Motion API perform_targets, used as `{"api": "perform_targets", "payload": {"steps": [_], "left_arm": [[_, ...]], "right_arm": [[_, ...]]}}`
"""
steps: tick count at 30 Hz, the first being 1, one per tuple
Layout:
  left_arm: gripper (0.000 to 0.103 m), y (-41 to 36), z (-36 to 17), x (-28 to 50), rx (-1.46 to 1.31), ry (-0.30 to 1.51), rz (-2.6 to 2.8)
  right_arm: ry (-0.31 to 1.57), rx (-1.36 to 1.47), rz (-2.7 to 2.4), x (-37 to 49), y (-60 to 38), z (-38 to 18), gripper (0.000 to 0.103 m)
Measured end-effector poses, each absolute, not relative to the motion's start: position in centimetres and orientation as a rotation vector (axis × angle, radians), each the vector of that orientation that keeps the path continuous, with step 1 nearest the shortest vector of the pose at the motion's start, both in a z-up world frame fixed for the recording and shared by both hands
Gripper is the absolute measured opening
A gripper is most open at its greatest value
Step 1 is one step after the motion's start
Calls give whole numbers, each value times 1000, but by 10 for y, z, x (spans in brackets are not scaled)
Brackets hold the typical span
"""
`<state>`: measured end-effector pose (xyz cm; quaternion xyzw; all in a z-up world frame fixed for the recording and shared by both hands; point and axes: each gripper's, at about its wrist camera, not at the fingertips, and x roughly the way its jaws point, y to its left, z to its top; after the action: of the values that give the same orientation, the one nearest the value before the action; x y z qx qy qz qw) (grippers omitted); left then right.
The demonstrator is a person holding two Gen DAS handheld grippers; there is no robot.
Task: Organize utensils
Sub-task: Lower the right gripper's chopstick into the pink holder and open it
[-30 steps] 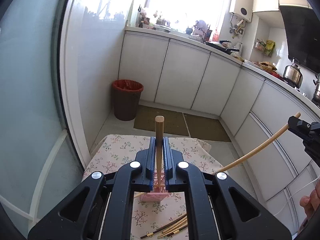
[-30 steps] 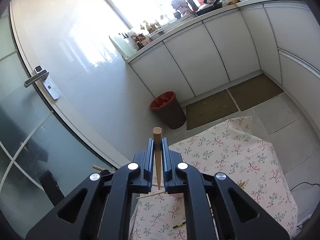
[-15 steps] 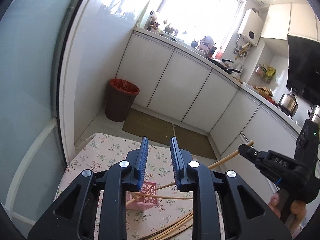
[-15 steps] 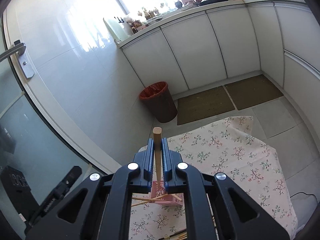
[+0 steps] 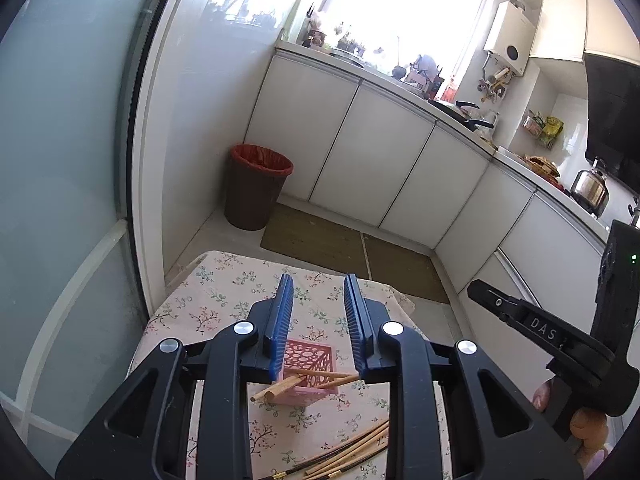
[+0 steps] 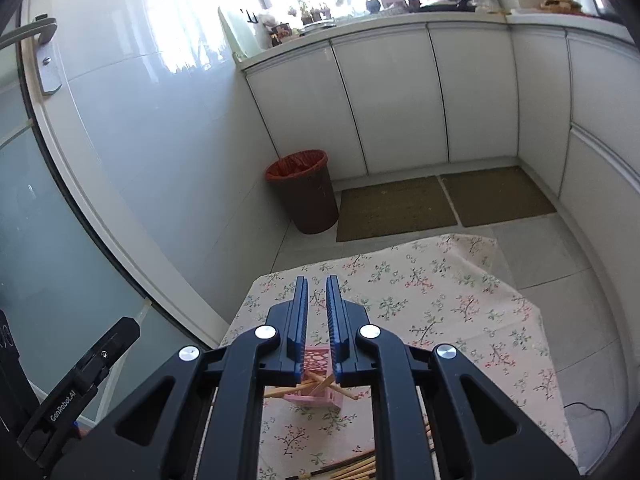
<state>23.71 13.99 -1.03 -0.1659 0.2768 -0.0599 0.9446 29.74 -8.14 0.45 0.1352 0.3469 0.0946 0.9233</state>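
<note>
The left tool [image 5: 318,304] is hanging above the pink lattice basket [image 5: 308,364] with its jaws just opened a moderate way and nothing between them, while the right tool [image 6: 317,300] is showing a narrow gap, its jaws having just been parting, also empty. The basket is sitting near the middle of the floral-clothed tabletop [image 6: 440,300], holding several chopsticks [image 5: 280,388] that are leaning out over its rim, with loose chopsticks [image 5: 352,448] lying near the closest edge. Open cloth is stretching to the far edge; beyond, a bin [image 6: 304,196] and floor mats [image 6: 394,208] are lying before white cabinets [image 6: 400,96].
</note>
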Motion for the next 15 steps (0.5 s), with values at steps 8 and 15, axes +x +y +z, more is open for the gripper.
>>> {"api": "perform_targets", "payload": {"steps": [8, 15], "left_arm": [[38, 105, -4, 218, -225, 565, -102], [61, 85, -1, 196, -184, 544, -99]], "right_arm": [[624, 170, 119, 255, -96, 20, 40], [585, 134, 43, 217, -111, 17, 66]]}}
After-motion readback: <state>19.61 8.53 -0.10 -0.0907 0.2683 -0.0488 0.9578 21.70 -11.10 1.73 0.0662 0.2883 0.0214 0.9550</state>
